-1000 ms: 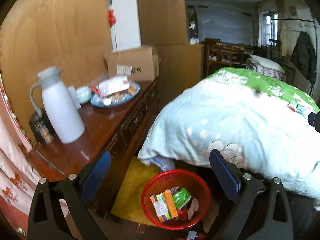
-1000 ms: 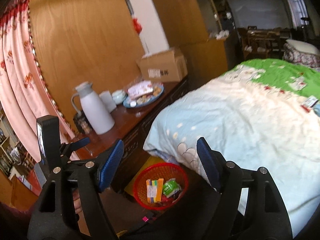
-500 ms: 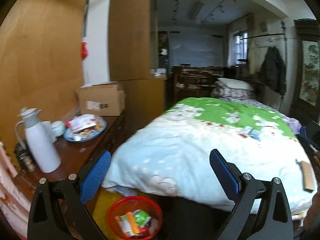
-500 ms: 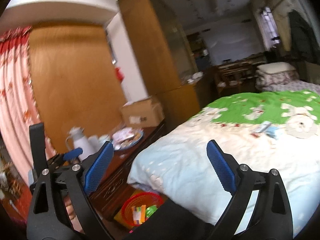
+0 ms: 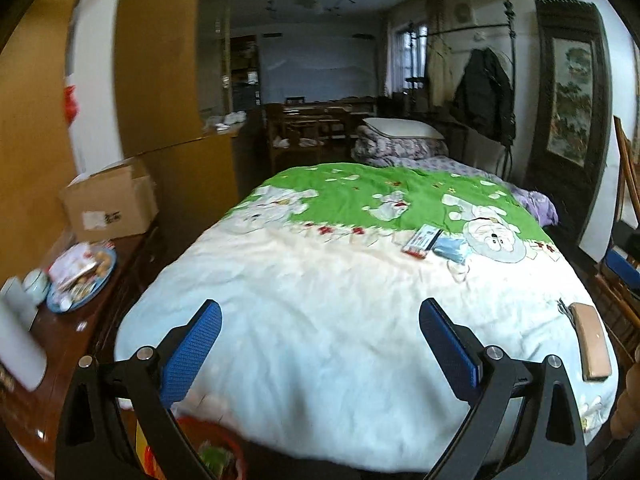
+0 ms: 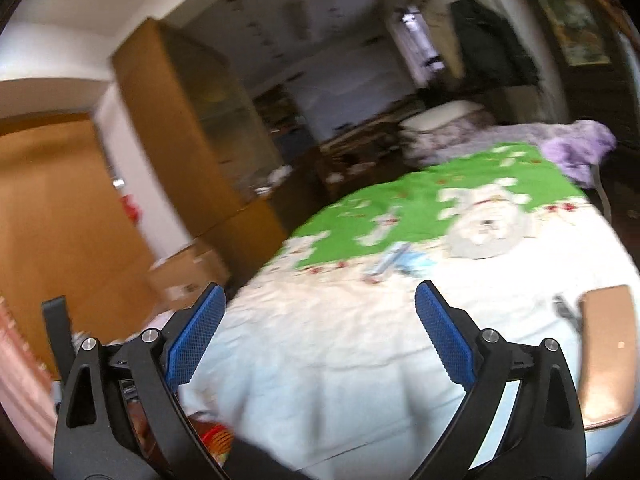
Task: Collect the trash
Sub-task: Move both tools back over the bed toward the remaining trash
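Both tongs (image 5: 320,344) agape, wrapper (image 5: 422,241) lying diagonal

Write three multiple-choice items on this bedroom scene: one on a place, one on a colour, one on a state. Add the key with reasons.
1. Where does the flat red-edged packet lie?
A. on the quilt
B. in the basket
C. on the cardboard box

2. What colour is the basket below the bed's near end?
A. blue
B. red
C. white

3. How do the right gripper's jaws stand?
A. shut on a wrapper
B. shut on nothing
C. open, nothing between them

Key: 1 A, it rests beside a pale blue pack; 2 B, its rim shows red; 3 C, only quilt shows between the pads.
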`<state>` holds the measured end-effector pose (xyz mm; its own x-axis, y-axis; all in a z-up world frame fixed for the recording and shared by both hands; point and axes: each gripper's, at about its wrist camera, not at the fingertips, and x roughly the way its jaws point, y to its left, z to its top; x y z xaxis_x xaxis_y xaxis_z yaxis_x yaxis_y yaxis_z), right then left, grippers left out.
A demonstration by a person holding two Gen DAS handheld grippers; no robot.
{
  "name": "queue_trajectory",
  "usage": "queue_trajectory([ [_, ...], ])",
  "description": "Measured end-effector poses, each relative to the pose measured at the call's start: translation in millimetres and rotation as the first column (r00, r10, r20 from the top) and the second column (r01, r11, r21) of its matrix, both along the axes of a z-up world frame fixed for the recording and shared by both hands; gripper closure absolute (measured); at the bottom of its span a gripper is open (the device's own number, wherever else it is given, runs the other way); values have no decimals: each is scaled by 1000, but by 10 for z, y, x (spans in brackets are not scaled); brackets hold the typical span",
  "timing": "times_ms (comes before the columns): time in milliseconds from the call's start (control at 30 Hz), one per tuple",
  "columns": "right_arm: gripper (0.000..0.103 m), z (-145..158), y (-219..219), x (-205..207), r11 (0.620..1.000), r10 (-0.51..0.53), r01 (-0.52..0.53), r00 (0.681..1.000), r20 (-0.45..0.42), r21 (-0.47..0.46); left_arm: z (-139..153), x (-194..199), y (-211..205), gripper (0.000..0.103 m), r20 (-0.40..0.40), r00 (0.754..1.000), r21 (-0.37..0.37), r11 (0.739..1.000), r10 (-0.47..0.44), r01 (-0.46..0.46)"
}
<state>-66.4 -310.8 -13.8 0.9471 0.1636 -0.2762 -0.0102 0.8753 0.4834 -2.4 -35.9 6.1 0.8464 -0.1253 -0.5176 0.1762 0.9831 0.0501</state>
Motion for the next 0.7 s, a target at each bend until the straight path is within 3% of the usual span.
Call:
queue_trajectory([
  [200, 11, -185, -177, 366, 991, -117, 113, 991, -60, -78, -60, 617, -443, 6, -2, 997, 35, 997, -75, 75],
  [467, 11, -551, -354, 996, 968, -219, 193, 961, -167, -163, -448, 1500, -975, 6, -92, 987, 93, 986, -133, 141],
  [700, 11, -815, -570, 1416, 959, -268, 236, 935, -230, -158, -817, 2157, -1322, 6, -141, 978, 118, 979, -151, 168],
])
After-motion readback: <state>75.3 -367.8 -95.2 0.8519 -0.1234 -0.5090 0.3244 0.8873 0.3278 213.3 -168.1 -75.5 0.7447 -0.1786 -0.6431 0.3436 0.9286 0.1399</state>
